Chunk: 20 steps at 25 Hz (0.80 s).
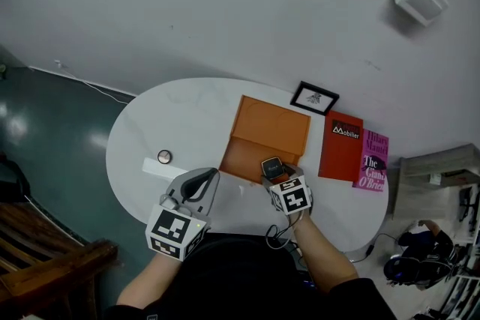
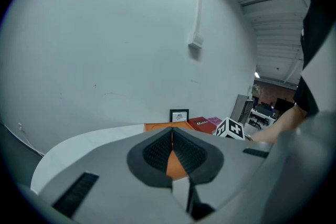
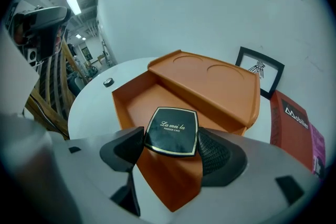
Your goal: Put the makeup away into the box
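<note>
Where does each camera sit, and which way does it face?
Head view: person's head, facing down at white oval table; both forearms show.
Left gripper view: on left gripper, facing across table to wall; shut jaws show.
Right gripper view: on right gripper, facing down into open orange box; jaws clamp black square powder compact.
All three share the box.

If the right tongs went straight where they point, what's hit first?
Likely the open orange box: the right tongs, shut on a black compact, aim down at its floor near the front wall. Depth is uncertain.
</note>
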{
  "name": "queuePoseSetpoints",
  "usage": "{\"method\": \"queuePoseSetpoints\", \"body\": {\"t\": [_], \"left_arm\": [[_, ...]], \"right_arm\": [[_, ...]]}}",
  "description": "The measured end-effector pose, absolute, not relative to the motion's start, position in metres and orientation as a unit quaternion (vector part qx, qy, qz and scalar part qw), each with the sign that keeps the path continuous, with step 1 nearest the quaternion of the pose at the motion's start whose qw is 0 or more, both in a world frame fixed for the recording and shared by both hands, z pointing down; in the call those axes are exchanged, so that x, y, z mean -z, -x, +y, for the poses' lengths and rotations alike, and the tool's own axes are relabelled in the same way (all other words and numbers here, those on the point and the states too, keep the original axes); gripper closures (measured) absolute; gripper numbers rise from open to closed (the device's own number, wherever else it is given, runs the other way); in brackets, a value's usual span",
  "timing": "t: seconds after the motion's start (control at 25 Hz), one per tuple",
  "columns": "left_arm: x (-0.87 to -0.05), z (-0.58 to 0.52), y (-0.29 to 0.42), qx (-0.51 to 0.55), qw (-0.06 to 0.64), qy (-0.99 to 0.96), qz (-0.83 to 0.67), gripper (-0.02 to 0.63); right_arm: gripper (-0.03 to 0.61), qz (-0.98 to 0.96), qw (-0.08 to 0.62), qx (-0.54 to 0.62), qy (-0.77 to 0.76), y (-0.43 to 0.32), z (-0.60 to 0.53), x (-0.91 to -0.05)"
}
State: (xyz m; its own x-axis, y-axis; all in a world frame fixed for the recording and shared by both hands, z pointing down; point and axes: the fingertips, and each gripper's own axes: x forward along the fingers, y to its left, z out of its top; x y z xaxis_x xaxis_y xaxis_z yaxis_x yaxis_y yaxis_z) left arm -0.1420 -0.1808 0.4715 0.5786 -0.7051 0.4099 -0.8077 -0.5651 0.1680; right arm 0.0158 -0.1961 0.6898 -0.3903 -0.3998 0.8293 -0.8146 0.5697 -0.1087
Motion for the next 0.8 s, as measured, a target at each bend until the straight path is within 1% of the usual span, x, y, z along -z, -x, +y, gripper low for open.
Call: {"method": "queuePoseSetpoints", "body": {"t": [0.16,0.36,0.64,0.8], "left_arm": [[-0.472,-0.183,0.151,-0.149,0.177,-0.862,-0.450,0.600],[-0.474,-0.190,0.155,-0.148,0.182,-0.857,-0.459,0.600],[-0.474,-0.194,0.142,-0.147,0.182,-0.865,-0.444,0.600],[-0.473,-0.192,0.144,-0.147,0.181,-0.866,-0.442,0.600]], "right_arm": [[0.291,-0.783,0.439,-0.240,-0.369,-0.019,-0.202,-0.701],[0.291,-0.773,0.458,-0.250,-0.360,-0.022,-0.203,-0.702],[0.291,-0.774,0.456,-0.247,-0.362,-0.020,-0.204,-0.704],[0.291,-0.779,0.444,-0.244,-0.369,-0.020,-0.204,-0.699]]}}
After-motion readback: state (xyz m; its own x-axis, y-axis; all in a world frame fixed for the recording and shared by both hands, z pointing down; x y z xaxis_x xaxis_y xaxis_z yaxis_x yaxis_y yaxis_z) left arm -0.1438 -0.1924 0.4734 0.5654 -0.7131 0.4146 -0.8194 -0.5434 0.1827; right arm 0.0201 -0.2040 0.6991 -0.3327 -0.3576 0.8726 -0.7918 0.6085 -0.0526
